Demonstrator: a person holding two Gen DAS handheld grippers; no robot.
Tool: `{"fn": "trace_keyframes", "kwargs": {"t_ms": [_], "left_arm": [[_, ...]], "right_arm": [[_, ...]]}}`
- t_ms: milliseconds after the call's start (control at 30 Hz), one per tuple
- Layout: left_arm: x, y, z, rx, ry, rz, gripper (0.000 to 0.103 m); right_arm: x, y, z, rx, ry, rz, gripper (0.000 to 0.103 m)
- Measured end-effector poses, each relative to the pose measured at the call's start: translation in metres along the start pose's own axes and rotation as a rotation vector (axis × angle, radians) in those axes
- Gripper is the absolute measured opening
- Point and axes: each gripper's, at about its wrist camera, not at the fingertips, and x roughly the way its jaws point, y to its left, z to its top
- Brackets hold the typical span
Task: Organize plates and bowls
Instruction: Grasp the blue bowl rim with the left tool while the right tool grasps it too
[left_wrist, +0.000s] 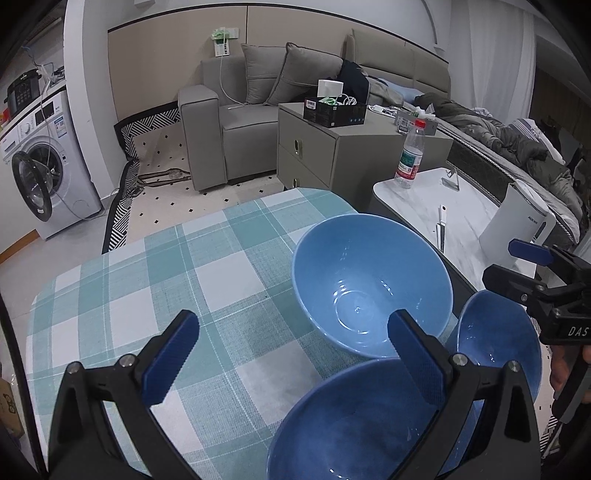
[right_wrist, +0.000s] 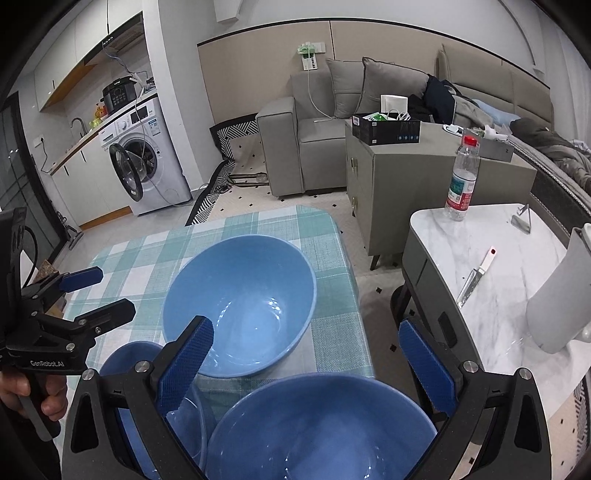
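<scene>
Grey sofa (right_wrist: 314, 122), open-doored washing machine (right_wrist: 147, 155) and rumpled bed filled the background of a studio room as three blue bowls sat on a counter (left_wrist: 147, 295) covered in teal-and-white check cloth. At centre frame in both wrist views stood the large bowl (left_wrist: 369, 288), upright and empty. A second large bowl (left_wrist: 351, 424) lay at the bottom edge just below it, while a smaller bowl (left_wrist: 498, 339) rested to the lower right of the left wrist view, close against its neighbours. The left claw (left_wrist: 291, 362) hung wide open above the cloth, gripping nothing. The right claw (right_wrist: 314, 365) was likewise spread wide over the nearest bowl, empty. On the marble side table (right_wrist: 498, 258) at right stood a water bottle (right_wrist: 461, 181), with a knife (right_wrist: 476, 277) lying nearby.
</scene>
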Motion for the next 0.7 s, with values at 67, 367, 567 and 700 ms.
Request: {"fn": "trace_keyframes", "kwargs": {"t_ms": [67, 367, 567, 700], "left_arm": [[0.004, -0.001, 0.001, 0.005, 0.003, 0.003, 0.102], [0.021, -0.004, 0.004, 0.025, 0.026, -0.005, 0.102], [0.031, -0.002, 0.005, 0.014, 0.048, -0.008, 0.1], [0.04, 0.001, 0.003, -0.002, 0.074, -0.027, 0.087]], "right_arm": [[0.005, -0.002, 0.0, 0.007, 0.009, 0.007, 0.102], [0.023, -0.003, 0.0, 0.013, 0.041, 0.017, 0.102], [0.039, -0.001, 0.0, 0.013, 0.08, 0.03, 0.086], [0.051, 0.002, -0.002, 0.006, 0.11, 0.042, 0.073]]}}
